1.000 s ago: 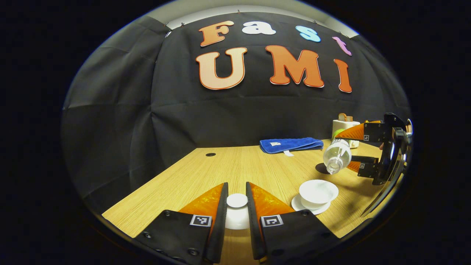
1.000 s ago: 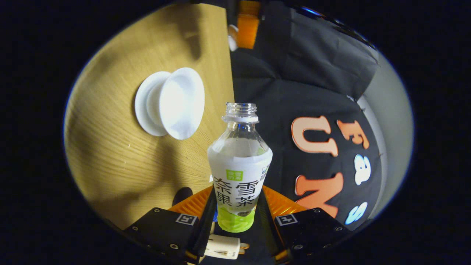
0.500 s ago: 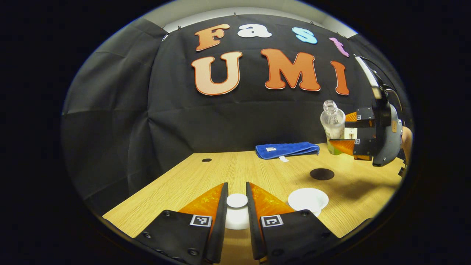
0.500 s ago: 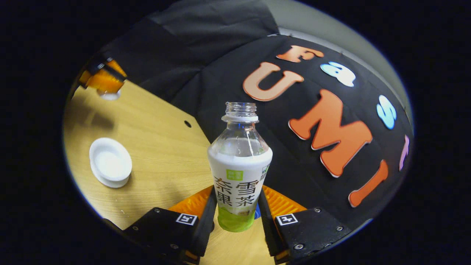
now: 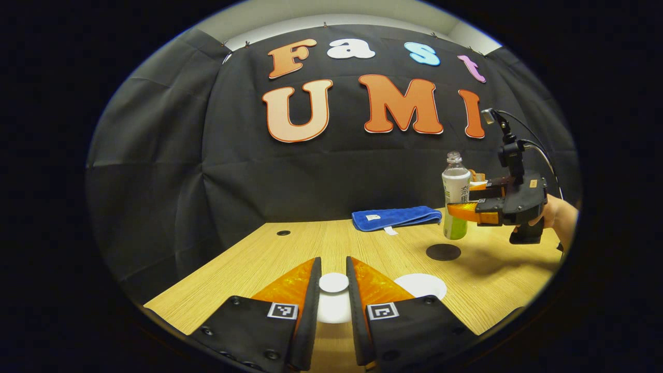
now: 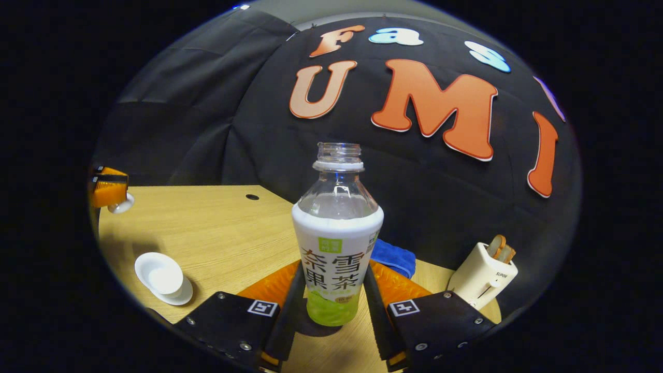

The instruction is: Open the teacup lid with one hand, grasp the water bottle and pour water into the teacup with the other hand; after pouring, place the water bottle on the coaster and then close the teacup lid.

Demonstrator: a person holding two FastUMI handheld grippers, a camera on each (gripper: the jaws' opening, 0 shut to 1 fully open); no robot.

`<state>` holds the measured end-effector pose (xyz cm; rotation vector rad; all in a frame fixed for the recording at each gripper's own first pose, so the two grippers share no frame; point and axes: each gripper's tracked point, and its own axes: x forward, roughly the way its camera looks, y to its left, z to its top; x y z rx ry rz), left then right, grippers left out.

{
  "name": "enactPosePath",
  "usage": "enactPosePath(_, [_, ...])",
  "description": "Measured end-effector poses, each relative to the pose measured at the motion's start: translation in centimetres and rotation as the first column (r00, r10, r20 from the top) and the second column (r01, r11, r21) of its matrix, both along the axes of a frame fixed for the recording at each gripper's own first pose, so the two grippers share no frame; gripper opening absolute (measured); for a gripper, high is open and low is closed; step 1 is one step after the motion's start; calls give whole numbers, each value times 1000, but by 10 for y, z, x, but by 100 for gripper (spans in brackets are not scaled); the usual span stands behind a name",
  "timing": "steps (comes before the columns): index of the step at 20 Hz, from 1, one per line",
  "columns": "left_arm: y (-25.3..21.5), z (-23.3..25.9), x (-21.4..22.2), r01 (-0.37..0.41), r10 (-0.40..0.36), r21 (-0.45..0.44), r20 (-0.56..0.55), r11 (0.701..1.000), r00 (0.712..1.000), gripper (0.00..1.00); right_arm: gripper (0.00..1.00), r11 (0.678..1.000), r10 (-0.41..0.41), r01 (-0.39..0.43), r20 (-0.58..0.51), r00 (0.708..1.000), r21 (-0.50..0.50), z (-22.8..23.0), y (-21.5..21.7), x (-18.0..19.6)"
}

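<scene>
Right hand-held gripper [image 6: 331,290]: clamps upright clear plastic water bottle [image 6: 336,233] above round black coaster [image 5: 443,252]. Left hand-held gripper [image 5: 333,290]: grips white ceramic teacup lid [image 5: 333,283], white teacup [image 5: 420,285] at 3 o'clock

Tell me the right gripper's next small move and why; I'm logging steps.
Probably lower the water bottle onto the black coaster: the right gripper holds it upright just above, and the teacup stands open.

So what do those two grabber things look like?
The left gripper and right gripper have chunky black bodies with screws and small black-and-white square markers by the fingers. The right one has a handle, a post on top and a thin dark cable.
</scene>
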<state>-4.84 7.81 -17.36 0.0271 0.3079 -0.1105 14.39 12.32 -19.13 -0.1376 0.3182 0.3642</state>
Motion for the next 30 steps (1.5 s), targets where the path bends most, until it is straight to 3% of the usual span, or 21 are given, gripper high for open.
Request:
enactPosePath(4, [-4,5,-1,-2,2,-11,19,1000,1000,34,64,996,-33,38,-65,997,86,-14,-1,8])
enactPosePath(12, [-13,4,-3,6,-5,-25,12,1000,1000,33,64,995,-22,37,-144,989,97,-45,6,7])
enactPosePath(19, [-40,12,-1,42,-39,-96,33,994,999,34,64,985,-56,82,-171,984,149,-49,0,8])
enactPosePath(21, [-53,12,1,58,-54,-129,33,990,998,34,69,987,-48,70,-150,987,145,-45,1,5])
enactPosePath(22, [-59,13,1,67,-63,-143,37,987,997,34,83,989,-48,67,-135,990,135,-44,-1,5])
enactPosePath(24, [-71,5,3,84,-81,-155,27,984,996,34,93,990,-57,70,-110,992,120,-40,-4,3])
enactPosePath(30, [-100,-11,8,116,-118,-165,-1,979,993,34,99,984,-88,97,-61,994,150,-19,-22,-10])
